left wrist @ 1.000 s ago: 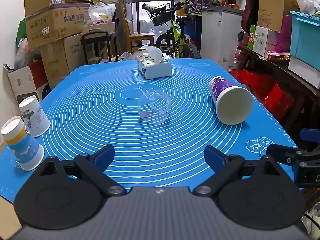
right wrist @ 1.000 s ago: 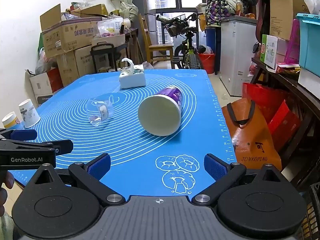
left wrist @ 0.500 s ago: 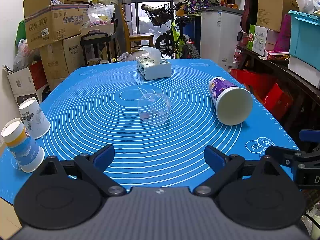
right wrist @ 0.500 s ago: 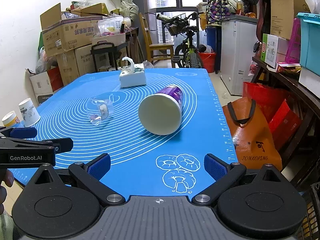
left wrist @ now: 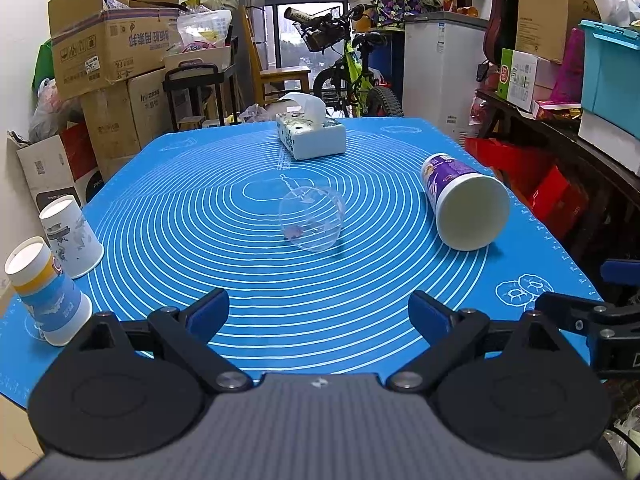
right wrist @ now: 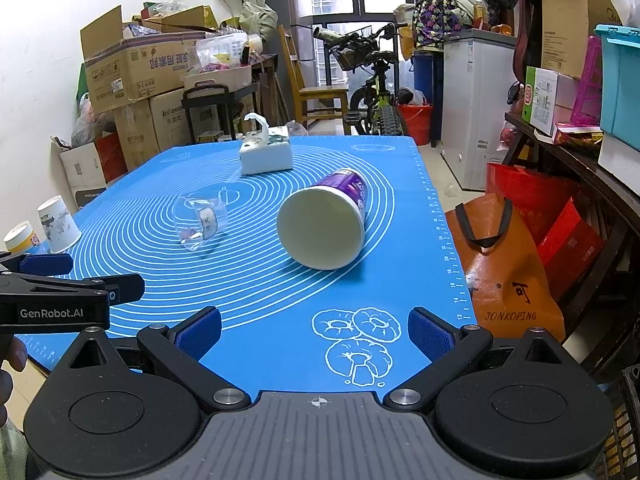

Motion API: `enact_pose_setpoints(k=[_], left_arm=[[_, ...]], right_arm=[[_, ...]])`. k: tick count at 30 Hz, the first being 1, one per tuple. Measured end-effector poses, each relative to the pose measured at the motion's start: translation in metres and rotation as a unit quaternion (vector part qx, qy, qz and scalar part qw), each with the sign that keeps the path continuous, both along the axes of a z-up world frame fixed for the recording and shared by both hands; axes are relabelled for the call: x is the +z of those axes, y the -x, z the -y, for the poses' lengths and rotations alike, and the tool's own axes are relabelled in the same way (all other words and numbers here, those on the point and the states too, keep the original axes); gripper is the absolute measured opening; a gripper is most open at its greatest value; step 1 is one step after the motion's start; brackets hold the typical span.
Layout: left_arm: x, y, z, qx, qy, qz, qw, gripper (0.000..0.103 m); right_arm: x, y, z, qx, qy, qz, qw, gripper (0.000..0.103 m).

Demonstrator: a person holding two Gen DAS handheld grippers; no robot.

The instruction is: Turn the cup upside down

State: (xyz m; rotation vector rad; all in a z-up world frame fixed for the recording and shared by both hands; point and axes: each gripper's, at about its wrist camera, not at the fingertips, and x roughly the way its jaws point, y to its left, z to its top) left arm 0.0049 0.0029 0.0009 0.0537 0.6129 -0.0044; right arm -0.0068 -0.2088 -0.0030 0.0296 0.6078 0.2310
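Observation:
A clear plastic cup [left wrist: 312, 218] lies on its side in the middle of the blue mat [left wrist: 240, 280]; it also shows in the right wrist view [right wrist: 200, 222]. A purple and white paper cup [left wrist: 464, 204] lies on its side at the right, its open mouth toward me, also in the right wrist view [right wrist: 324, 226]. My left gripper [left wrist: 318, 316] is open and empty near the mat's front edge, short of the clear cup. My right gripper [right wrist: 314, 334] is open and empty near the front right corner, short of the purple cup.
Two paper cups stand upside down at the mat's left edge [left wrist: 72, 230] [left wrist: 46, 292]. A tissue box [left wrist: 310, 136] sits at the far middle. Cardboard boxes [left wrist: 112, 56], a bicycle [left wrist: 352, 76] and shelves surround the table. An orange bag [right wrist: 504, 272] stands right of the table.
Nothing on the mat has moved. Both grippers stay open; the left view has shifted only slightly.

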Motion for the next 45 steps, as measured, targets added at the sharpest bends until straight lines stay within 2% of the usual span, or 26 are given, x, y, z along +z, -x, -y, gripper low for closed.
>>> enact_pose_setpoints(k=[45], left_arm=[[-0.0041,0.0015,0.0010,-0.002,-0.005,-0.002,1.0000,0.095]], right_arm=[[-0.0005,-0.0016,0.0002,0.000,0.000,-0.002,1.000,0.099]])
